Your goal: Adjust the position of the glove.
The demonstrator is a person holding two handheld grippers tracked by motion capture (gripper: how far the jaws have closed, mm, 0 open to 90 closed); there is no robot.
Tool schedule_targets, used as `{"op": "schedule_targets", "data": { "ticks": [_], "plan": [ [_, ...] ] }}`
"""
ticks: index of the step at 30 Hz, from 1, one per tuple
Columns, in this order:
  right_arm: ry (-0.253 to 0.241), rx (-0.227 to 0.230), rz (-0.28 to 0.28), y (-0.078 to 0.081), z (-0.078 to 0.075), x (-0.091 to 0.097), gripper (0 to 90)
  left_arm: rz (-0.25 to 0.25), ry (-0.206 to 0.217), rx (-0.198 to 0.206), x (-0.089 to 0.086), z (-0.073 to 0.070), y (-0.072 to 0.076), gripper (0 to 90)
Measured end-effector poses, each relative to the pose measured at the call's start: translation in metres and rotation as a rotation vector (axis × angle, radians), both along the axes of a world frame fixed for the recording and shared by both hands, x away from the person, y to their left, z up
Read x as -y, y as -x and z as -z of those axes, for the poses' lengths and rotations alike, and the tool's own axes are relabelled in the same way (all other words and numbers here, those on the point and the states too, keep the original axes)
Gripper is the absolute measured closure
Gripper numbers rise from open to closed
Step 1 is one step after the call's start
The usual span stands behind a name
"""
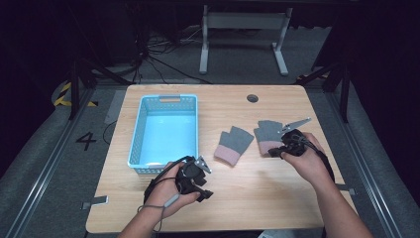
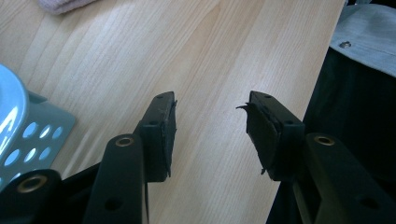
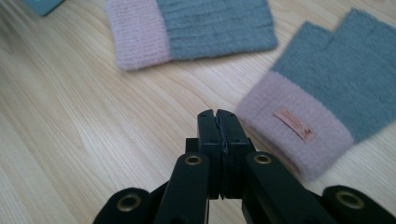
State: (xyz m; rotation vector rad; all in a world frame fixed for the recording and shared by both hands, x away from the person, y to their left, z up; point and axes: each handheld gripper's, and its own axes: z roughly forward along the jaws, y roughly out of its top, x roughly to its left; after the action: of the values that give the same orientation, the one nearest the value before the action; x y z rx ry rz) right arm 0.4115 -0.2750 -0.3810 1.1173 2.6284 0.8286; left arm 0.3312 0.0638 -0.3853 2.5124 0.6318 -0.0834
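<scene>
Two grey fingerless gloves with pink cuffs lie flat on the wooden table [image 1: 247, 198]. The left glove [image 1: 234, 144] [image 3: 210, 28] is in the middle. The right glove [image 1: 269, 131] [image 3: 327, 70] has a small tag on its cuff. My right gripper [image 1: 275, 150] [image 3: 217, 113] is shut with nothing in it, its tips just beside the right glove's cuff. My left gripper [image 1: 204, 191] [image 2: 212, 100] is open and empty above bare wood near the front edge, just in front of a light blue basket [image 1: 168, 99] [image 2: 28, 135].
The basket stands at the table's left and looks empty. A small round hole [image 1: 252, 98] sits near the table's far edge. In the left gripper view the table's edge [image 2: 322, 70] runs close to the jaws. A white frame [image 1: 242, 22] stands on the floor behind.
</scene>
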Motion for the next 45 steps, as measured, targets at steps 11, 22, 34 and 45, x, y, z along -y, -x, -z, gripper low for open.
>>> {"op": "schedule_targets", "data": {
  "ticks": [11,22,34,45],
  "plan": [
    [-0.007,-0.007,-0.088,0.0,-0.004,-0.027,90.0,0.011,-0.011,-0.014,0.0,-0.002,0.001,52.0],
    [-0.082,-0.01,-0.226,-0.001,0.003,-0.057,90.0,0.019,-0.007,-0.016,0.002,-0.003,-0.001,51.6],
    [-0.054,-0.028,-0.284,-0.027,0.022,-0.105,89.9,0.019,0.002,-0.023,-0.001,-0.002,-0.002,52.1],
    [0.004,-0.042,-0.294,-0.043,0.043,-0.121,89.9,0.019,-0.003,-0.025,-0.002,-0.001,-0.003,51.2]
  ]
}}
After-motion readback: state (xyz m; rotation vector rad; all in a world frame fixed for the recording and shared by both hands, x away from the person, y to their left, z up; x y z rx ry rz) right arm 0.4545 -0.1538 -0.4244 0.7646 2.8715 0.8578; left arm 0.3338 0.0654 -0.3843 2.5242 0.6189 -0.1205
